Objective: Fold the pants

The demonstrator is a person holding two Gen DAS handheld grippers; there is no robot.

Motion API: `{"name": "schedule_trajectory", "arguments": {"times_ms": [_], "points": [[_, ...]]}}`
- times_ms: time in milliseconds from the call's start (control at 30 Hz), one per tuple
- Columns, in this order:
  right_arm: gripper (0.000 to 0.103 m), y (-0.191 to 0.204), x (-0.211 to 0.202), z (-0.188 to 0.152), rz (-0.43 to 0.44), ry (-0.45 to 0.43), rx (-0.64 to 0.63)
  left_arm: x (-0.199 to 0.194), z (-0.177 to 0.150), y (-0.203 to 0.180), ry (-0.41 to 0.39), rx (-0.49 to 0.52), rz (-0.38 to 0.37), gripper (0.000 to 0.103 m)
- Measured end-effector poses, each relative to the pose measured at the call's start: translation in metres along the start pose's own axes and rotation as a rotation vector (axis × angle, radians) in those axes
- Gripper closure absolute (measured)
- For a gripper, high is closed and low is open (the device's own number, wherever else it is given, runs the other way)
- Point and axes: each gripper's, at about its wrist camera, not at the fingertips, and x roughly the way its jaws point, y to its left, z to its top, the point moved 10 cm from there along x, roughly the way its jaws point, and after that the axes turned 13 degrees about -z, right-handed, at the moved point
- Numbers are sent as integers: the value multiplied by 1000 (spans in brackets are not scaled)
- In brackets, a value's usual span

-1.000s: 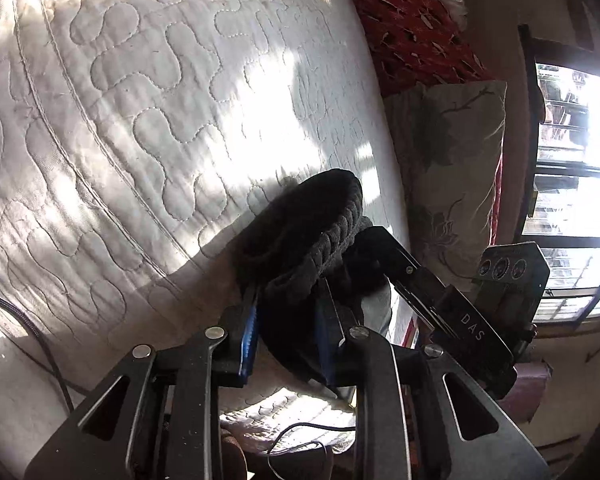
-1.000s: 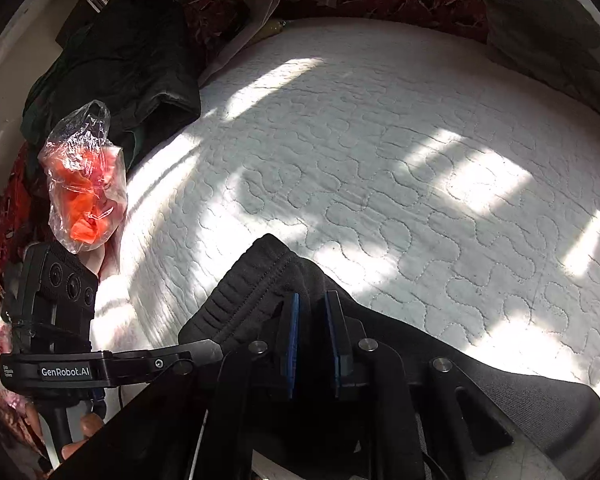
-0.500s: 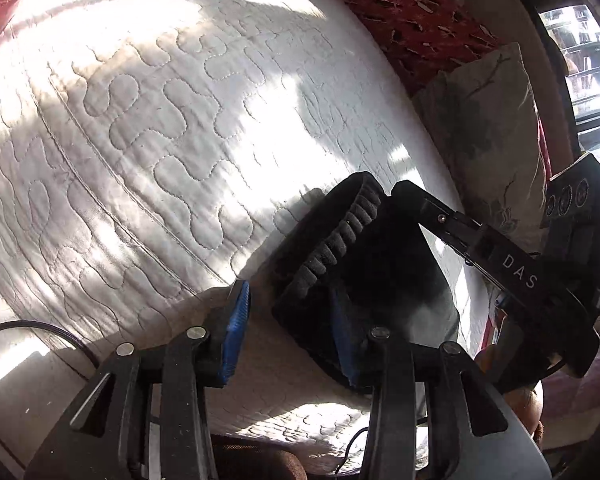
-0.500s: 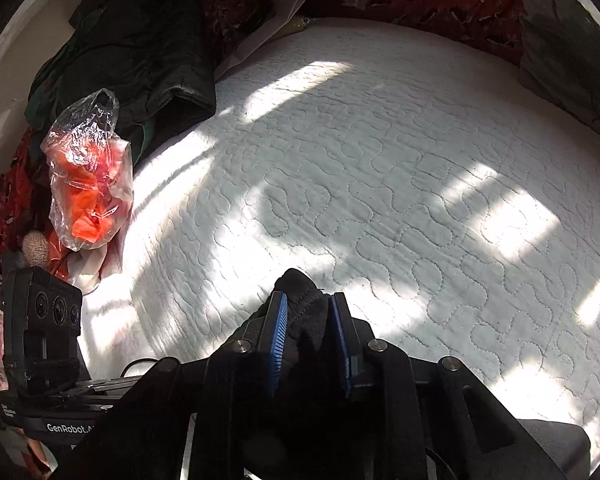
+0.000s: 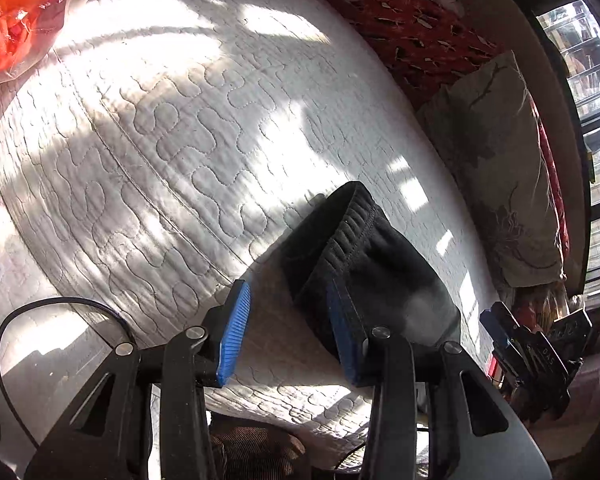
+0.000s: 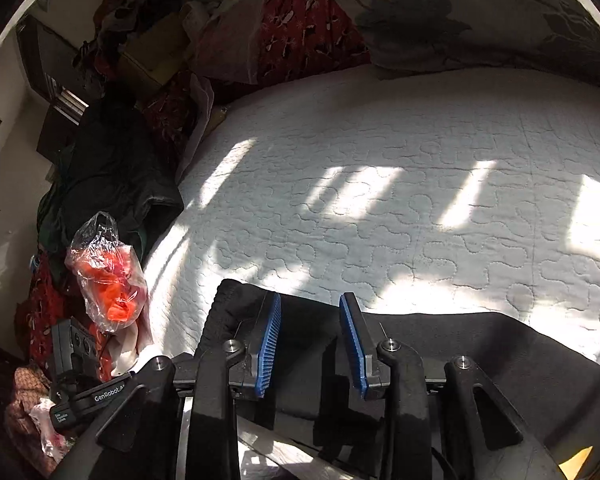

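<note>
Ahead of your left gripper, in the left wrist view, the pants lie on the bed as a dark bundle, waistband at the far end. Your jaws stand apart and grip nothing; the right blue pad sits against the near edge of the cloth, the left one over bare quilt. Beyond the jaws the bed is free; a pillow leans well off to the right, an orange bag sits far up to the left, and a cable loops just left of the jaws. The other gripper shows low at the right edge.

Below your right gripper, in the right wrist view, the pants spread flat across the bed, running from left of the jaws out to the right. These jaws are opening, with cloth under them but not pinched. I judge a fold has been laid and let go; whether more folds remain I cannot tell, since the near part is hidden. Left of the jaws sit the orange bag and a heap of dark clothes, clear of the pants. Nothing blocks a further fold.
</note>
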Motion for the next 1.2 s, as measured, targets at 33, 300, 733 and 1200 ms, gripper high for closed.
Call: {"name": "schedule_trajectory", "arguments": {"times_ms": [33, 300, 733, 1200], "points": [[69, -27, -18, -2, -19, -22, 41, 0, -5, -4, 11, -8, -14, 65], [60, -233, -135, -62, -197, -117, 347, 62, -86, -93, 230, 100, -34, 64], [52, -305, -168, -110, -158, -151, 397, 107, -51, -157, 271, 163, 56, 60], [48, -109, 1, 5, 67, 104, -25, 90, 64, -64, 421, 107, 140, 46]]}}
